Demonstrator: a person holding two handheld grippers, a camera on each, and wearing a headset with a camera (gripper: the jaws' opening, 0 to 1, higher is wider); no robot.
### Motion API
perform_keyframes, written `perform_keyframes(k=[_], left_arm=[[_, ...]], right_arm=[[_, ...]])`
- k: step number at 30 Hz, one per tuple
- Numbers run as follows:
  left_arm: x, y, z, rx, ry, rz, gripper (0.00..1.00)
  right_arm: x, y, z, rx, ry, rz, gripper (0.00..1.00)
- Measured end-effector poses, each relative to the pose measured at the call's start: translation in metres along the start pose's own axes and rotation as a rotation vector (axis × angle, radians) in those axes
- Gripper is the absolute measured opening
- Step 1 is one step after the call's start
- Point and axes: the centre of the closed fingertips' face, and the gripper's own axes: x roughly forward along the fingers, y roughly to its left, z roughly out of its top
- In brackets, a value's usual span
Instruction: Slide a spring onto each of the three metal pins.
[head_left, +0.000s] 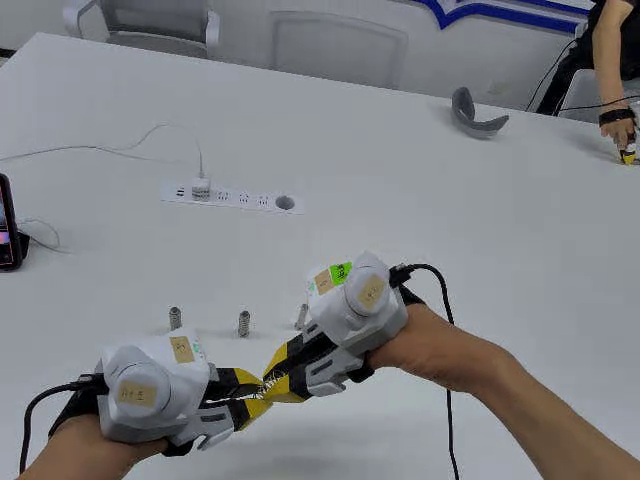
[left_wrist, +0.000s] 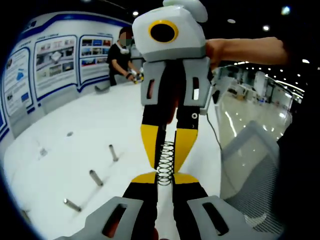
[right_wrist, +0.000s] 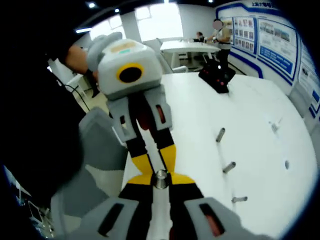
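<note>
Table (head_left: 450, 200) carries power strip (head_left: 232, 197) and pins (head_left: 244, 322) behind left tongs (left_wrist: 164, 180) and right tongs (right_wrist: 160, 180) pinching spring (left_wrist: 165, 160).

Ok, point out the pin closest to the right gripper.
The rightmost pin in the head view, standing right beside the right gripper's body. The middle pin and left pin stand further left, apart from it.

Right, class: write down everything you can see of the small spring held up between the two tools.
The small silvery wire coil spring is bare metal with open, even turns. It is held above the white table, not yet on a pin. Most of it lies between the yellow tips of the right tool, one end between those of the left tool; both seem to pinch it. The right gripper view shows it end-on.
</note>
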Motion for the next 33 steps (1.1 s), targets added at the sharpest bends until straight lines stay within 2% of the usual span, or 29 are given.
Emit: perform_keyframes(k=[2, 12, 19, 22, 33], left_arm=[[0.000, -0.002, -0.002, 0.025, 0.013, -0.003, 0.09], [0.004, -0.007, -0.005, 0.029, 0.012, -0.017, 0.10], [0.005, -0.005, -0.007, -0.010, 0.000, -0.008, 0.13], [0.002, -0.004, -0.009, -0.047, -0.012, -0.003, 0.16], [-0.011, 0.007, -0.029, -0.125, -0.004, 0.053, 0.23]], right_arm=[[0.000, 0.000, -0.001, -0.006, 0.006, 0.004, 0.13], [0.002, 0.004, -0.007, -0.005, 0.013, 0.014, 0.12], [0.001, 0.003, -0.012, 0.006, 0.012, 0.005, 0.12], [-0.001, 0.001, -0.015, 0.013, 0.008, -0.006, 0.12], [-0.005, -0.007, -0.031, 0.057, 0.018, -0.041, 0.13]])
